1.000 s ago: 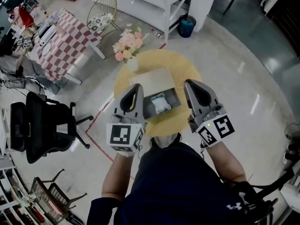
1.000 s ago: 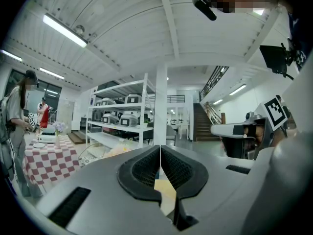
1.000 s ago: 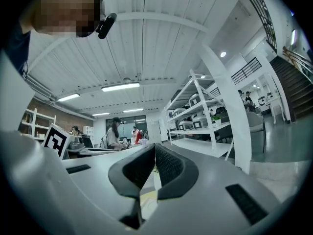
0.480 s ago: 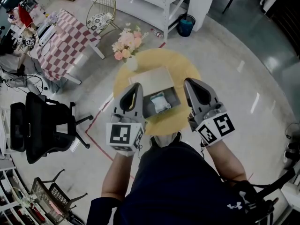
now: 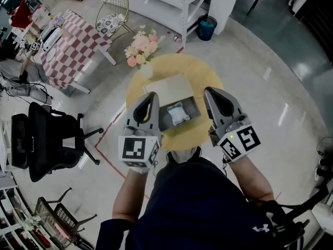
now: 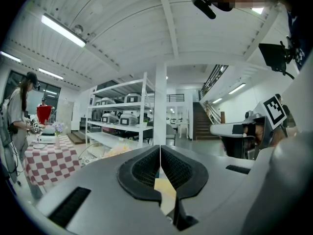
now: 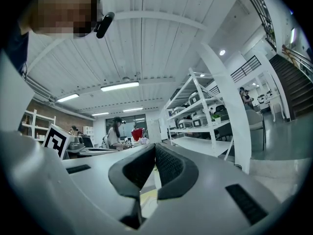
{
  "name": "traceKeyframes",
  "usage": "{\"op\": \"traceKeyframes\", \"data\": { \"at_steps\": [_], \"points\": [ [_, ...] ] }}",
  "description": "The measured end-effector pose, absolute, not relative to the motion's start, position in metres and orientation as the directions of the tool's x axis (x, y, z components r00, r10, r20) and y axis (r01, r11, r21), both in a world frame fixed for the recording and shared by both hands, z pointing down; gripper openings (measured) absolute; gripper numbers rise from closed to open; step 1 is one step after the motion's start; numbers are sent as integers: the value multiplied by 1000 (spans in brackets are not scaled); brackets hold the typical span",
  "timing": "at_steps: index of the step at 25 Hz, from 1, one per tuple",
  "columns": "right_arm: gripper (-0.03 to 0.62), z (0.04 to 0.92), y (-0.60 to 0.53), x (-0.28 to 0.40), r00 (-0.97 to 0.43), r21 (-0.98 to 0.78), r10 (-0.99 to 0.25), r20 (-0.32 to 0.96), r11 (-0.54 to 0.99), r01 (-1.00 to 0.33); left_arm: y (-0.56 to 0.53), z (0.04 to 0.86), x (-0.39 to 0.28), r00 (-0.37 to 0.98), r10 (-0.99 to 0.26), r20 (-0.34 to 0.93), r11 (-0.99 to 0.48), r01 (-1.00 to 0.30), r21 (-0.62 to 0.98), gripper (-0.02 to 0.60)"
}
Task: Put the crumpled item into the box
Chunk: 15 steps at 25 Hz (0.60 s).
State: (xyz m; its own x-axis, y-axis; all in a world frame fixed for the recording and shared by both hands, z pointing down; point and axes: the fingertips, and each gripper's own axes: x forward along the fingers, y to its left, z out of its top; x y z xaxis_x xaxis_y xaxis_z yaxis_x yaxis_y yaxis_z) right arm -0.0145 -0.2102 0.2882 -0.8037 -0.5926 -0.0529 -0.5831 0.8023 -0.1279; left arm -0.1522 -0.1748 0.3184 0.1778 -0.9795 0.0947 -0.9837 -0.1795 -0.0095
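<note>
In the head view a crumpled pale bluish-white item [image 5: 177, 112] lies inside an open grey box [image 5: 193, 108] with its flap [image 5: 169, 89] folded back, on a round yellow table [image 5: 203, 72]. My left gripper [image 5: 150, 100] hangs left of the box, raised above the table, and my right gripper [image 5: 213, 95] hangs to its right. Both point up and away. In the left gripper view the left gripper [image 6: 160, 153] has its black pads pressed together with nothing between them. The right gripper [image 7: 155, 152] in its own view is likewise shut and empty.
A vase of pink flowers [image 5: 141, 49] stands at the table's far left edge. A black office chair [image 5: 44, 134] is on the left, a checkered table [image 5: 70, 43] and wire chair [image 5: 112, 15] further back, white shelving [image 5: 171, 4] behind. A person [image 6: 19, 116] stands by the checkered table.
</note>
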Motion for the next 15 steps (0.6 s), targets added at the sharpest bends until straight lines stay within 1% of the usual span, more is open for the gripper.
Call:
{"op": "traceKeyframes", "data": {
  "at_steps": [15],
  "points": [
    [11, 290, -213, -17, -805, -143, -592, -44, 801, -582, -177, 322, -155, 179, -978, 106, -181, -984, -8, 21]
  ]
}}
